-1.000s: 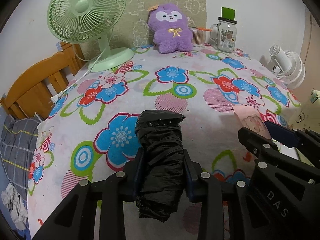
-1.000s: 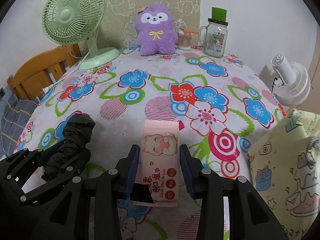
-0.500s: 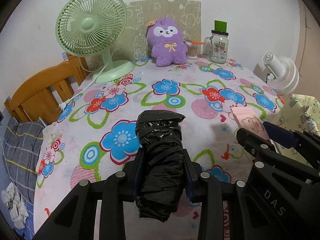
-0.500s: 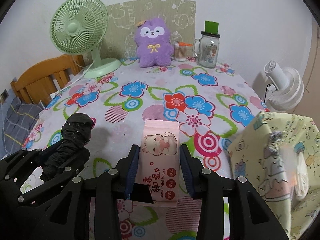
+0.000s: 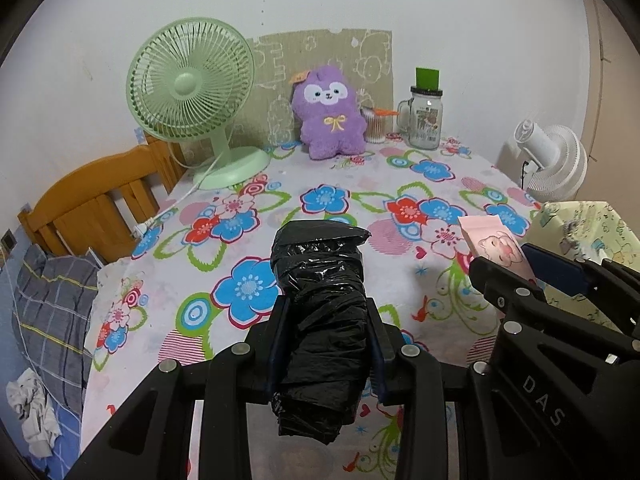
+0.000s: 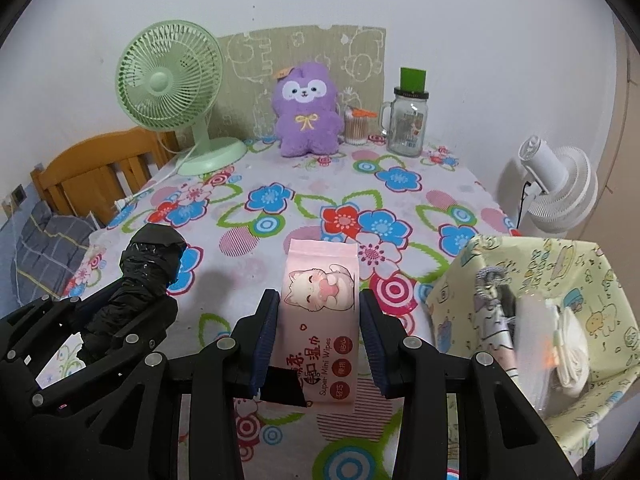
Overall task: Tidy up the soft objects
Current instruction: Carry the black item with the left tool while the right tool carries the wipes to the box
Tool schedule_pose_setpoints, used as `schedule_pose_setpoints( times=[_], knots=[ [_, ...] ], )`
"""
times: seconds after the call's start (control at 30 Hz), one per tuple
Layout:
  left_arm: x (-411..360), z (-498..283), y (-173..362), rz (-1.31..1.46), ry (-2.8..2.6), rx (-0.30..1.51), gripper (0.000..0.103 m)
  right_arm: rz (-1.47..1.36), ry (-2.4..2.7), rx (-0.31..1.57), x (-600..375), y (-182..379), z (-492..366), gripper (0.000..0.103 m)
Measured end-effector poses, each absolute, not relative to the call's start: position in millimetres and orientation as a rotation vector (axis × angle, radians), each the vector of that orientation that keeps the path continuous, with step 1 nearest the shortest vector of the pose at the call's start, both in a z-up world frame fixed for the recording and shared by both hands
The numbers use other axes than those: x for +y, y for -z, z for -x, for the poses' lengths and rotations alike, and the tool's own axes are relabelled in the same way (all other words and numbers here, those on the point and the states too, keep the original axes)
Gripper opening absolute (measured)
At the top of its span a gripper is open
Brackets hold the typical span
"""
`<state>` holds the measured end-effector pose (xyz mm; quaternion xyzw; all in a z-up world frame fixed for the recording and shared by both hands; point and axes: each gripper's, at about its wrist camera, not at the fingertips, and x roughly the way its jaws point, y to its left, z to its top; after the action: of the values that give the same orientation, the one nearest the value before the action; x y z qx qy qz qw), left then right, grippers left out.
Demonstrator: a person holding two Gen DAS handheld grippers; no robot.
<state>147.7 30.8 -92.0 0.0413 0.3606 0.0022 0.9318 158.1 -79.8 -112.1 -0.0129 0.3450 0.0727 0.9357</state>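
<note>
Above table, both loads pulling back and rising: left gripper pinching black bag roll, right gripper pinching wipes pack. Fabric bin entering at 3 o'clock, likely drop-off.

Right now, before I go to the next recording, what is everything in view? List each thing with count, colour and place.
roll of bags: 1, black, gripped in the left claw
wipes pack: 1, pink, gripped in the right claw
storage bin: 1, yellow-green cartoon print, off the table's right edge, soft items inside
plush toy: 1, purple, far end of table
desk fan: 1, green, far left of table
glass jar: 1, clear with green top, right of the plush
swab tub: 1, clear, between plush and jar
tablecloth: 1, white with flowers, covers table
second fan: 1, white, beyond the table's right edge
chair: 1, wooden, left of table
left claw: 1, black
right claw: 1, black
</note>
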Motion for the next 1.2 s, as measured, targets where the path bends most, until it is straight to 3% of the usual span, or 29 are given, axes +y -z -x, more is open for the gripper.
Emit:
schedule_pose_setpoints(
  times=[1.2],
  knots=[
    [-19, -107, 24, -0.110, 0.073, 0.571, 0.035, 0.014, -0.087, 0.547, -138, 46, -109, 0.043]
  ],
)
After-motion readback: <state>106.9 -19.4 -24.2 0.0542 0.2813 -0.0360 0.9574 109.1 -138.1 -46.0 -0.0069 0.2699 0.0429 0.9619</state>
